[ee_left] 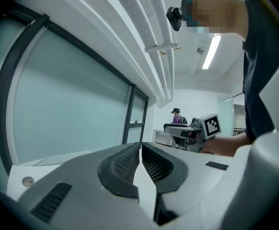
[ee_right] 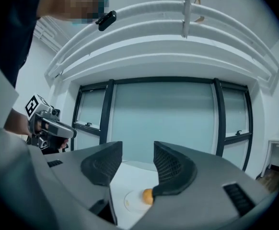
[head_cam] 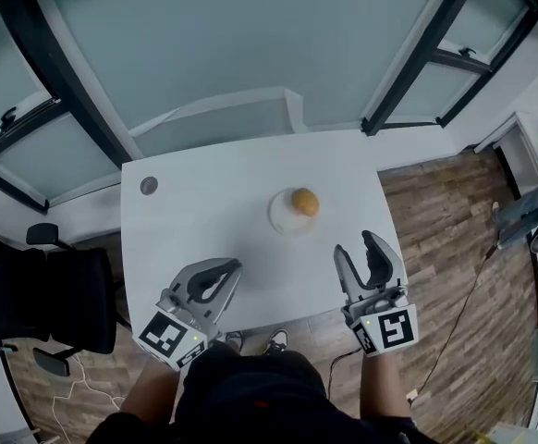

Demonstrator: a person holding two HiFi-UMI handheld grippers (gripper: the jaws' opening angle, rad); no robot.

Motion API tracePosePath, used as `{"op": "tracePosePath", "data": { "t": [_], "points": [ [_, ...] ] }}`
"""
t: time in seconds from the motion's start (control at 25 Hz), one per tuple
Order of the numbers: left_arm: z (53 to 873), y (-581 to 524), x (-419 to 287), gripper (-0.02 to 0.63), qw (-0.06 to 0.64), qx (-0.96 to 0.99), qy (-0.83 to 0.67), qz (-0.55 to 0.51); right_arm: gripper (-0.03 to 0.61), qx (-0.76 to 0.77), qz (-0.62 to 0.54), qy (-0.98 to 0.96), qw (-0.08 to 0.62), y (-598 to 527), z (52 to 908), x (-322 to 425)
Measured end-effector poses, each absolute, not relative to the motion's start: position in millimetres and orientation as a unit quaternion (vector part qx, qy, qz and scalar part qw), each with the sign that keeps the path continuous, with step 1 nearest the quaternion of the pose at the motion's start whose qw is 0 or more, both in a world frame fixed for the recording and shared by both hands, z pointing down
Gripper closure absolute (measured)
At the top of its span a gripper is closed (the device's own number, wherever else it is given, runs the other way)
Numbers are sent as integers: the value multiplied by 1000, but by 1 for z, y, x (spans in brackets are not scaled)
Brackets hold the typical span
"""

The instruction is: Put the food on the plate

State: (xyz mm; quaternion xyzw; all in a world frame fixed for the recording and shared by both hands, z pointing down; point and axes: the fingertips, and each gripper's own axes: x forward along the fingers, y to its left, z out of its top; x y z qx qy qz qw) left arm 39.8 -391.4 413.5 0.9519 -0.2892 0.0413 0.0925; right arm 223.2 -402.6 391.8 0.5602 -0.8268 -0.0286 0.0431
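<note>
A round orange-brown piece of food (head_cam: pixel 305 202) lies on a small clear plate (head_cam: pixel 283 218) near the middle of the white table (head_cam: pixel 204 211). My right gripper (head_cam: pixel 355 243) hovers at the table's near edge, just right of and nearer than the plate, open with nothing between its jaws. In the right gripper view the food (ee_right: pixel 147 196) and plate (ee_right: pixel 130 201) show below the spread jaws of the right gripper (ee_right: pixel 137 147). My left gripper (head_cam: pixel 234 266) is at the near left edge, its tips touching, shut and empty. In its own view the left gripper (ee_left: pixel 140 145) points at the glass wall.
A small grey round cap (head_cam: pixel 148 185) sits in the table's far left corner. A black office chair (head_cam: pixel 56 299) stands left of the table. Glass partitions run behind it, wood floor to the right. A person (ee_left: pixel 176 116) stands far off.
</note>
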Motion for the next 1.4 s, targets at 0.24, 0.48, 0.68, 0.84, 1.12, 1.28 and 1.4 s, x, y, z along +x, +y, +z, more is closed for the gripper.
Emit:
{"op": "tracePosePath", "data": {
  "t": [0.24,0.48,0.68,0.84,1.12,1.28,1.4],
  "points": [
    [370,-373,59,578,47,957,-284,19,430,566,-51,-823,16,-354,361,224],
    [344,-357,66,578,21,957,-289,4,513,564,-60,-823,12,-324,340,228],
    [335,-349,63,578,12,957,-290,-2,537,564,-70,-823,6,-316,328,225],
    [324,-343,60,580,-8,956,-292,-12,537,561,-72,-825,10,-316,327,223],
    [321,-348,50,578,-6,956,-293,-15,537,545,-63,-835,31,-327,333,205],
    [322,-350,47,578,-1,956,-293,-19,537,535,-59,-842,39,-332,338,196],
    [322,-352,48,578,0,957,-290,-18,537,539,-63,-839,39,-335,338,196]
  ]
}}
